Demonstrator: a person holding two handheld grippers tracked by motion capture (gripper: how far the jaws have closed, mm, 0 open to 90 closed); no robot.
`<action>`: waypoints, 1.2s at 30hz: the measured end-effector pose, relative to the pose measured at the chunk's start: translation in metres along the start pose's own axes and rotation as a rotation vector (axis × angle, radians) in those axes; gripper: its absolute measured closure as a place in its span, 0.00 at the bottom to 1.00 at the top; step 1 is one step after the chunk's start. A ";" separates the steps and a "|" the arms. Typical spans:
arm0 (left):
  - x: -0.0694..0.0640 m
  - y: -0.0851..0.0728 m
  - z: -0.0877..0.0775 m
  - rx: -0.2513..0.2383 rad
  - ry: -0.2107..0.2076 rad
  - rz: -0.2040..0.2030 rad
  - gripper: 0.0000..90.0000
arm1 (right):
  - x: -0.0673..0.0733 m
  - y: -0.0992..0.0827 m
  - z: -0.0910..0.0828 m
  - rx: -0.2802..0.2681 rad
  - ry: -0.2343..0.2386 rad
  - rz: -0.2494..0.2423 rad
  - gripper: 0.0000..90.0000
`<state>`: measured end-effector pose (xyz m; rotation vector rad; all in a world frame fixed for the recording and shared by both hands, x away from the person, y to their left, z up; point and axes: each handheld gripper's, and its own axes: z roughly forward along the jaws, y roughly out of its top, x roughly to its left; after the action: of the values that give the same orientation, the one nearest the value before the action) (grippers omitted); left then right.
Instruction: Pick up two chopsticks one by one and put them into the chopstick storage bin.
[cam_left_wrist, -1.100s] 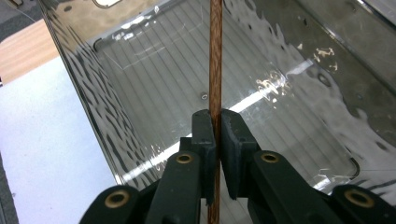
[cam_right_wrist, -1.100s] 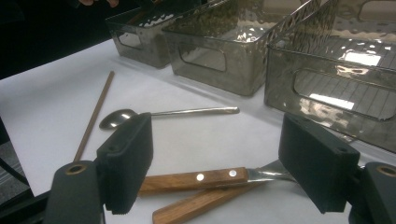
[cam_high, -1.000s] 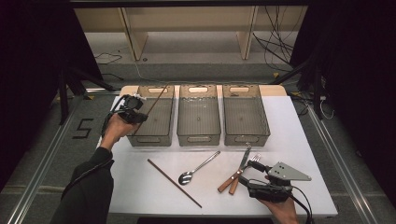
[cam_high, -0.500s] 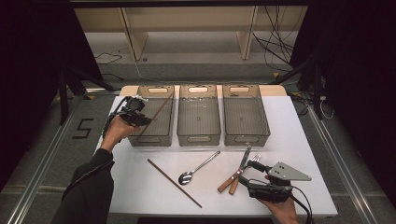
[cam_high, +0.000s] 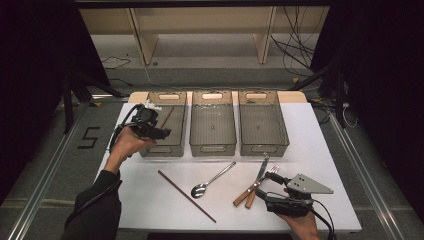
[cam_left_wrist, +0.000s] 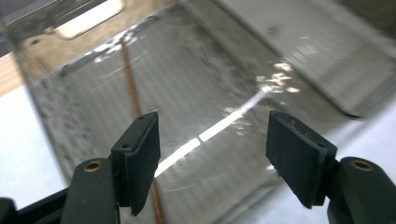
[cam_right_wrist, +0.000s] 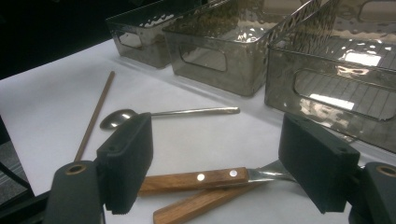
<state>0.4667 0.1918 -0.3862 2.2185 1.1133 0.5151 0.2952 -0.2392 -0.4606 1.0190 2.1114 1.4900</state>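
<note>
Left gripper (cam_high: 159, 132) jaws just opened, nothing between; chopstick (cam_left_wrist: 132, 88) now lies in left bin (cam_high: 176, 98). Right gripper (cam_high: 272, 192) wide over knife (cam_right_wrist: 205, 179); I take second chopstick (cam_high: 186, 195) next.

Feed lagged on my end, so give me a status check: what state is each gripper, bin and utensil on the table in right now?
Left gripper: open, jaws just opened, nothing between them, over the left bin.
Left bin: holds one chopstick.
Middle bin: empty.
Right bin: empty.
Right gripper: open, just above the wooden-handled knife and fork.
Spoon: lying on table.
Second chopstick: lying on table.
</note>
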 end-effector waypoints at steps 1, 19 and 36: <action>-0.005 -0.002 -0.002 -0.005 -0.007 0.005 0.36 | 0.000 0.000 0.000 0.000 0.000 -0.002 0.30; -0.067 -0.034 -0.002 0.031 -0.192 0.243 0.28 | 0.002 0.000 0.000 -0.005 0.001 -0.006 0.30; -0.101 -0.047 0.010 0.250 -0.260 0.487 0.28 | 0.002 0.000 0.000 -0.001 0.003 -0.012 0.30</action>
<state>0.3871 0.1283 -0.4324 2.6971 0.5213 0.2762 0.2938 -0.2381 -0.4601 1.0022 2.1148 1.4883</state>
